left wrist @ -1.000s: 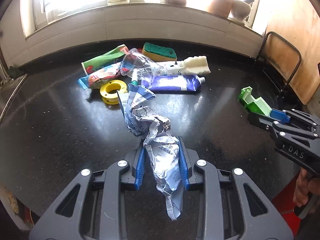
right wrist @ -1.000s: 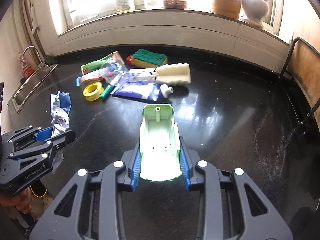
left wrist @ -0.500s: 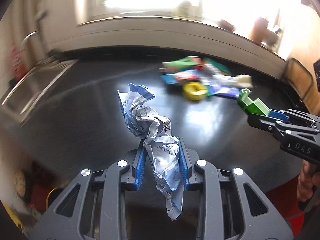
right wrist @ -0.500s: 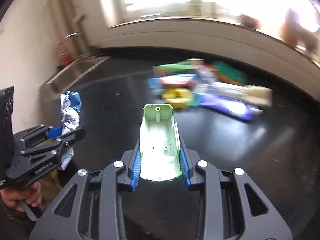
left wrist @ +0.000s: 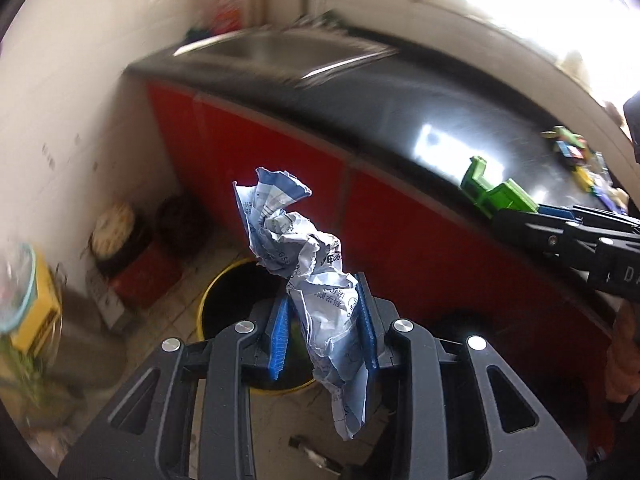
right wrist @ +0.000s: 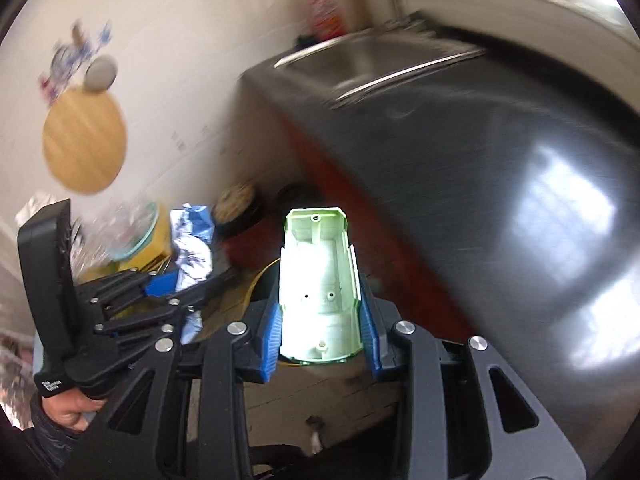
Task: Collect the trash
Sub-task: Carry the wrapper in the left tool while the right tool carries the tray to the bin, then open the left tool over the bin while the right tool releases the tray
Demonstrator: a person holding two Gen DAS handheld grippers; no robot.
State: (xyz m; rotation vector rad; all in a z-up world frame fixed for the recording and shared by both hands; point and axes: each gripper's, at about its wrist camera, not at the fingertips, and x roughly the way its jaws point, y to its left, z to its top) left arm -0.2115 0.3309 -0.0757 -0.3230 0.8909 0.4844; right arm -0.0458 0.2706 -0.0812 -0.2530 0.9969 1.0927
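My left gripper is shut on a crumpled blue-and-white wrapper, which sticks up and hangs down between the blue pads. Beneath it on the floor stands a black bin with a yellow rim. My right gripper is shut on a pale green plastic shell, held over the counter's edge, with the bin's rim just behind it. In the right wrist view the left gripper and its wrapper are at the left. The left wrist view has the right gripper and the green shell at the right.
A black counter with red cabinet fronts runs to a steel sink. More trash lies far off on the counter. A red box, a yellow container and clutter crowd the floor beside the bin. A round wooden board is against the wall.
Both grippers have swung left, away from the trash pile on the counter, and now point down past the counter's edge at the floor bin. Both still hold the same things.
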